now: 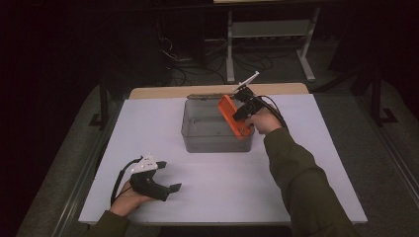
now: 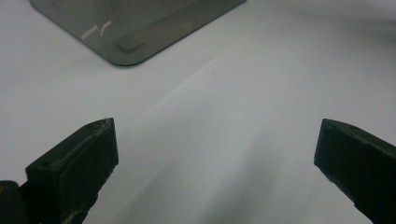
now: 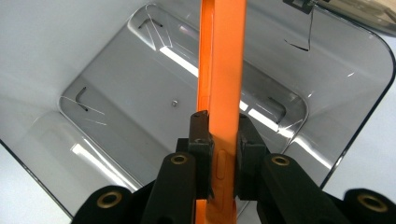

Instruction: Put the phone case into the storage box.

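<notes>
So far the work looks approx. half done: the right gripper (image 1: 241, 109) is clenched on a flat orange piece (image 1: 232, 116), prob. a phone or its case, and holds it on edge over the right part of the grey transparent bin (image 1: 197, 140). In the right gripper view the pads (image 3: 201, 140) press both faces of the orange piece (image 3: 224, 70), w/ a small side button just between them, and the bin floor (image 3: 140, 107) under it is bare, so nothing is placed yet. The lower end of the piece seems already below the rim in the high view, but I cannot tell if it touches the bottom. What is left, in my judgement: lower it a bit more, release the grip, take the hand out. The left gripper (image 1: 168, 185) rests near the front left of the white table (image 1: 316, 163), well apart from the bin; its jaws stand wide w/ nothing between them, and one bin corner (image 2: 126, 42) shows ahead of it.
</notes>
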`<state>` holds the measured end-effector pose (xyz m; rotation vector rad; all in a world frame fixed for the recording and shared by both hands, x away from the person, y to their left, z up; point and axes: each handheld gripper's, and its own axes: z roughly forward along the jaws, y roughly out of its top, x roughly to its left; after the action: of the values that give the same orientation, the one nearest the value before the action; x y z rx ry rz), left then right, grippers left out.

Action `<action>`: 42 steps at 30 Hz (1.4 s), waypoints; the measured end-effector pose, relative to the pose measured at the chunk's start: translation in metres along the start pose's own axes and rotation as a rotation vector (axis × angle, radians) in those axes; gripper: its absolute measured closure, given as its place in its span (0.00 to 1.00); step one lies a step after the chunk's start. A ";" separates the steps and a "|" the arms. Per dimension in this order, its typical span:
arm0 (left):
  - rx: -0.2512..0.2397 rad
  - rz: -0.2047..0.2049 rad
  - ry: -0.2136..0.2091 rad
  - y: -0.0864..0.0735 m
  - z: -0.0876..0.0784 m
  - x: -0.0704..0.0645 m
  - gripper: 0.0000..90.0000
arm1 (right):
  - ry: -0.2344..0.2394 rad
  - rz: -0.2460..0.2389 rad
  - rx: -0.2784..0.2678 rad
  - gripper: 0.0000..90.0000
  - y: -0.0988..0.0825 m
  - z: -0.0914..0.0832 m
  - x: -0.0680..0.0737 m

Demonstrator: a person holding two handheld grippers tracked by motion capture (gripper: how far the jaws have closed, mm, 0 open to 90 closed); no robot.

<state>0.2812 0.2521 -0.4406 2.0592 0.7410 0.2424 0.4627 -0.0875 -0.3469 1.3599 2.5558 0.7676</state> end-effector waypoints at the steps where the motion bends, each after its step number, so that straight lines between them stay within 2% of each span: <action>1: 0.000 0.000 0.000 0.000 0.000 0.000 0.00 | -0.002 -0.004 0.004 0.88 0.001 0.000 0.000; 15: -0.004 -0.001 -0.001 0.000 -0.001 0.000 0.00 | 0.000 0.035 0.076 0.88 0.010 0.008 -0.001; 31: 0.000 0.002 0.001 0.000 -0.001 0.001 0.00 | -0.035 0.057 0.164 0.88 0.013 0.020 -0.003; 42: -0.002 0.001 0.000 0.000 -0.001 0.000 0.00 | -0.042 0.068 0.215 0.88 0.013 0.027 -0.005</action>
<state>0.2811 0.2531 -0.4400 2.0580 0.7401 0.2431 0.4847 -0.0756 -0.3641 1.5140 2.6339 0.4786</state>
